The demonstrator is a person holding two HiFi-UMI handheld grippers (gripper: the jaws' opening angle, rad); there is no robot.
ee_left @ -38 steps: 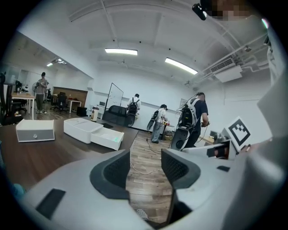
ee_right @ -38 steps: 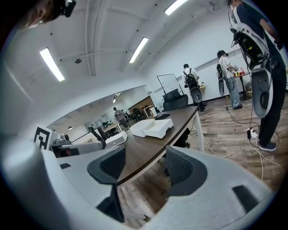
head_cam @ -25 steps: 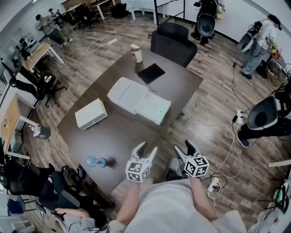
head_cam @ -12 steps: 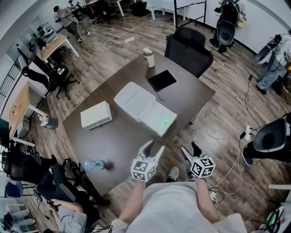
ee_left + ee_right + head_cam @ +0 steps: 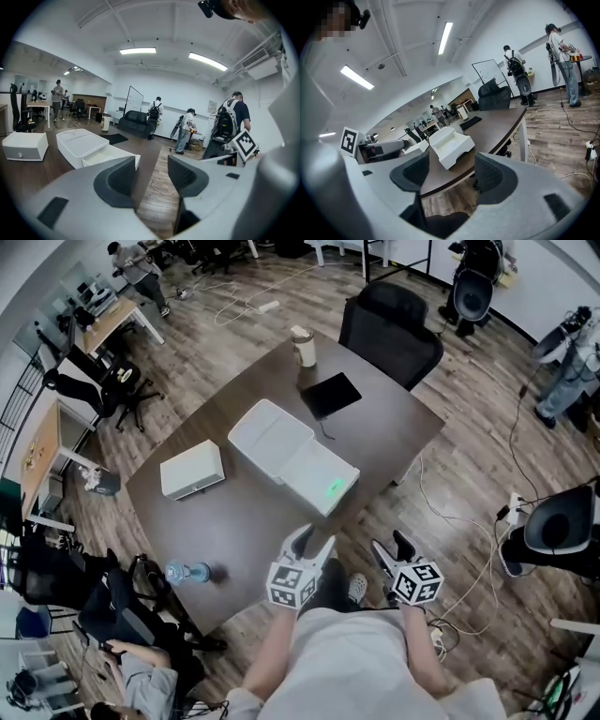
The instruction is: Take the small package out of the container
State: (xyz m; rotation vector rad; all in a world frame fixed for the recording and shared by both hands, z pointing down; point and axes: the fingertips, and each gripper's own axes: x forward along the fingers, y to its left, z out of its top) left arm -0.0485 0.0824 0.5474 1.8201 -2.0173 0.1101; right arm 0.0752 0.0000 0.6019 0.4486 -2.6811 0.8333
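White plastic, that is the container (image 5: 270, 432): a box on the dark table (image 5: 234, 521) with its drawer (image 5: 314, 474) pulled out toward me. It lies straight ahead of the left gripper (image 5: 312, 540), well clear of its fingertips, and ahead and to the left of the right gripper (image 5: 387, 545). In the head view a small green spot (image 5: 333, 487) shows inside the drawer. I cannot tell whether that is the package, since both gripper views show only the drawer's pale walls.

The left gripper's fingers stand moderately apart at the table's near edge. Nothing sits between them, only wood floor (image 5: 161, 187) and the table's edge. The right gripper's fingers are likewise parted and bare, and they hang over the floor just off the table's edge.

Further out, to the left of the left fingers, are a smaller white box (image 5: 192, 470) and a water bottle (image 5: 187, 571) lying on its side. Beyond the container from my fingertips lie a black pad (image 5: 330, 395) and a cup (image 5: 303, 345), with a black chair (image 5: 392, 326) past the far edge of the table. A white cable (image 5: 450, 512) trails across the floor ahead and to the right of the right fingers. People stand about at the room's edges.
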